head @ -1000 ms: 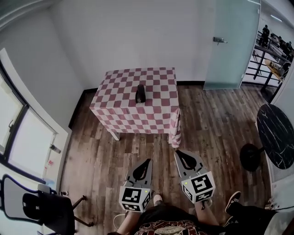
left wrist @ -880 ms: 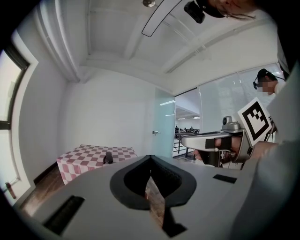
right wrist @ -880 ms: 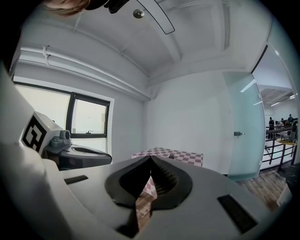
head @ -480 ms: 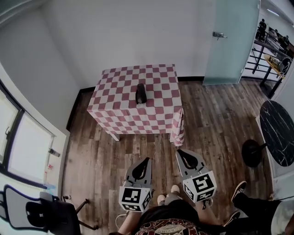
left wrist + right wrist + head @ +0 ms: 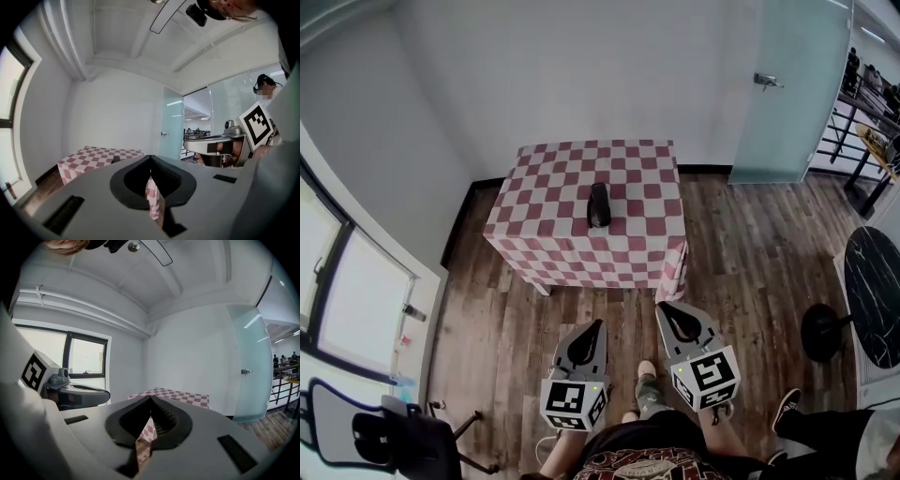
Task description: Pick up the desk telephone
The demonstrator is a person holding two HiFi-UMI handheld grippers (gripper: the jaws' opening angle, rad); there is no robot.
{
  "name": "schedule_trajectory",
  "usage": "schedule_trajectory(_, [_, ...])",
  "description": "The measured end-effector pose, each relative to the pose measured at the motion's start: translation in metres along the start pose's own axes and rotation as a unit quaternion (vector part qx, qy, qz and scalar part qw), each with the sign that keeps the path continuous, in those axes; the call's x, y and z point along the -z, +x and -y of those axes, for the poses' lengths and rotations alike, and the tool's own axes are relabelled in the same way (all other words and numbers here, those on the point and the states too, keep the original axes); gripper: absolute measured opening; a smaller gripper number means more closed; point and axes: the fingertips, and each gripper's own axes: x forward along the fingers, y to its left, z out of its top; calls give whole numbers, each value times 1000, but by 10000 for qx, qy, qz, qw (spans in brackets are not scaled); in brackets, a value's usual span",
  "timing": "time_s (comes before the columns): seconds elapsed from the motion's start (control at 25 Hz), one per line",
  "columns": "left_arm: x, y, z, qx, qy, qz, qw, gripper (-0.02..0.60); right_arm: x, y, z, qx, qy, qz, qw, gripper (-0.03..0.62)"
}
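The desk telephone, black and oblong, lies near the middle of a small table covered in a red-and-white checked cloth. Both grippers hover over the wooden floor, short of the table's front edge and apart from it. My left gripper points at the table with its jaws together and nothing between them. My right gripper is beside it, jaws also together and empty. In the left gripper view the gripper faces the table, where the telephone shows as a small dark shape. The right gripper sees the table only.
A frosted glass door stands at the back right. A black round table is at the right edge and an office chair at the lower left. A window lines the left wall. The person's feet are below the grippers.
The person has walked toward the table, carrying both grippers forward; the table's front edge now lies closer to the gripper tips. Both jaws stayed together.
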Motion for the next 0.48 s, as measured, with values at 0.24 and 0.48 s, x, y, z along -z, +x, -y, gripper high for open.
schedule_trajectory(0.24, [-19,54,-18,-148,27,-24,9999,9,-14,48,34,-243,9,0,9997,18])
schedule_trajectory(0.48, [-34,101,-25,-305,-34,40,9995,9,-21,82,72,-446,47,6,9990,18])
